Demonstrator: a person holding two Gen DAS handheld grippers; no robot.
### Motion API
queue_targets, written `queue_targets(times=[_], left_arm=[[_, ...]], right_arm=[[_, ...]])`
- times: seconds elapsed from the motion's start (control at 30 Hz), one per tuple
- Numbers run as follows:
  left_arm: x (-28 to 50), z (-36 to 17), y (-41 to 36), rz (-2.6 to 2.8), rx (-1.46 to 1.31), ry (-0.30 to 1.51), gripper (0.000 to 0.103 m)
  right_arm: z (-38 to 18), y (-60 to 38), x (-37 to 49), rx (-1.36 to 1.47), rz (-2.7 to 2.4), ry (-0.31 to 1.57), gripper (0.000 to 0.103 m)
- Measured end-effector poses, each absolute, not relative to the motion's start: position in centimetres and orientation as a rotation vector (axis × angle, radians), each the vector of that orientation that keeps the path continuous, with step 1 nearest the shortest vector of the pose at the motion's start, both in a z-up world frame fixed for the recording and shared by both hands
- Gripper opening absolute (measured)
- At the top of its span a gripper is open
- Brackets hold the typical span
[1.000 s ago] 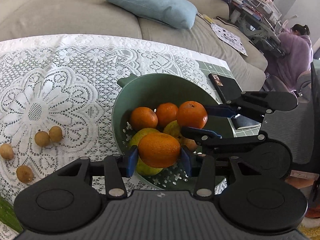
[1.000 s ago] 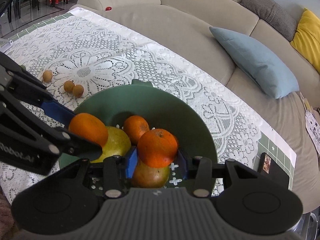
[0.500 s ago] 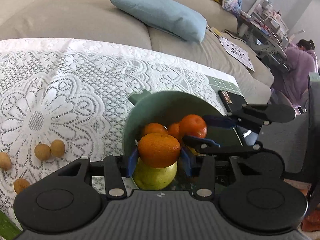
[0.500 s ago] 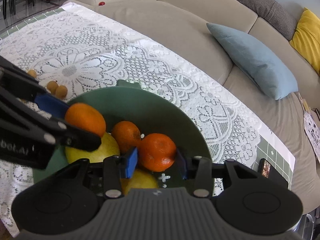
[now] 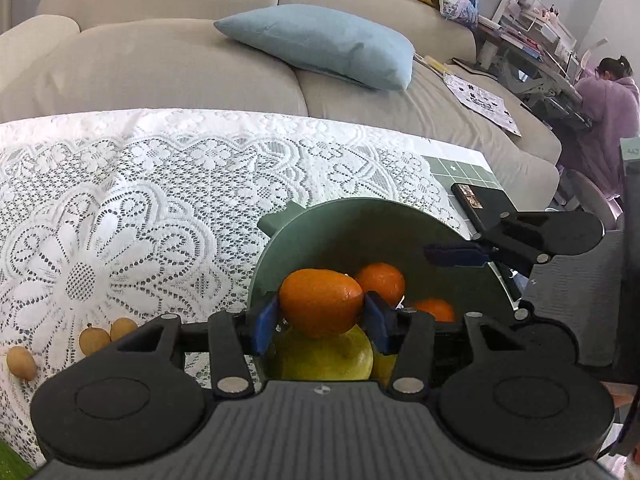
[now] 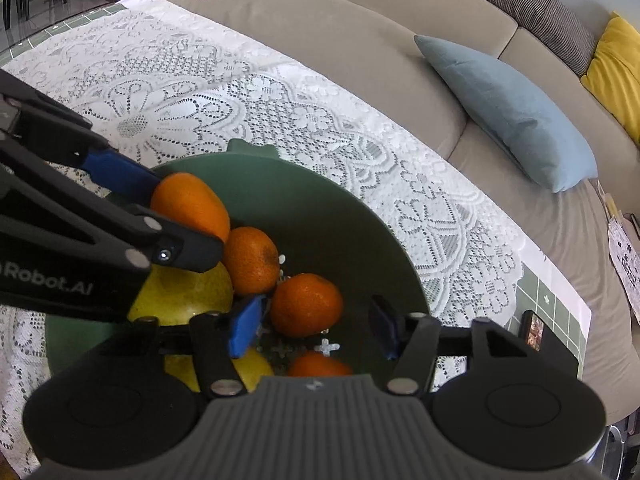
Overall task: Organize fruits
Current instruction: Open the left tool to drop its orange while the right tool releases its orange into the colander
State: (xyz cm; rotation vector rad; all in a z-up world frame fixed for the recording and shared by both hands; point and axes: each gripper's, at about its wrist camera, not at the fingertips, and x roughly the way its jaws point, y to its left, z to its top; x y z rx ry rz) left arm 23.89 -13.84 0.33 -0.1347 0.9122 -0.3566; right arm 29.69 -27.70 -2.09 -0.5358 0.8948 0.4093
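A green bowl (image 5: 360, 224) (image 6: 344, 216) stands on the lace tablecloth and holds several oranges and yellow-green fruits. My left gripper (image 5: 322, 314) is shut on an orange (image 5: 320, 300), held over the bowl's near side above a yellow-green fruit (image 5: 324, 356); it also shows in the right wrist view (image 6: 190, 204). My right gripper (image 6: 312, 326) is open over the bowl, with an orange (image 6: 306, 304) lying loose in the bowl between its fingers. The right gripper's fingers (image 5: 456, 254) show at the bowl's right in the left wrist view.
Three small brown fruits (image 5: 94, 340) lie on the tablecloth (image 5: 120, 200) left of the bowl. A black phone (image 5: 480, 200) lies at the table's right edge. A beige sofa with a blue pillow (image 5: 320, 44) runs behind the table. A person sits at far right.
My right gripper has opened and let its orange down into the bowl. My left gripper has kept its orange and drawn back and lower toward the bowl's near rim.
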Motion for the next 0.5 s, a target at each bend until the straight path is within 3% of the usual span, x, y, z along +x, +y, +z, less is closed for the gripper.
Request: queue_targets(times=[0.17,0.5], left_arm=[[23.7,0.3,-13.9,-0.368,-0.135,0.903,0.066],[22.3,1.5,-13.7,-0.401,-0.117,0.878,0.076]], right_arm=[[-1.8,-27.8,29.2,-0.546,0.407,0.885,0.064],[-0.9,-27.3,28.0,-0.576,0.397,0.849,0.084]])
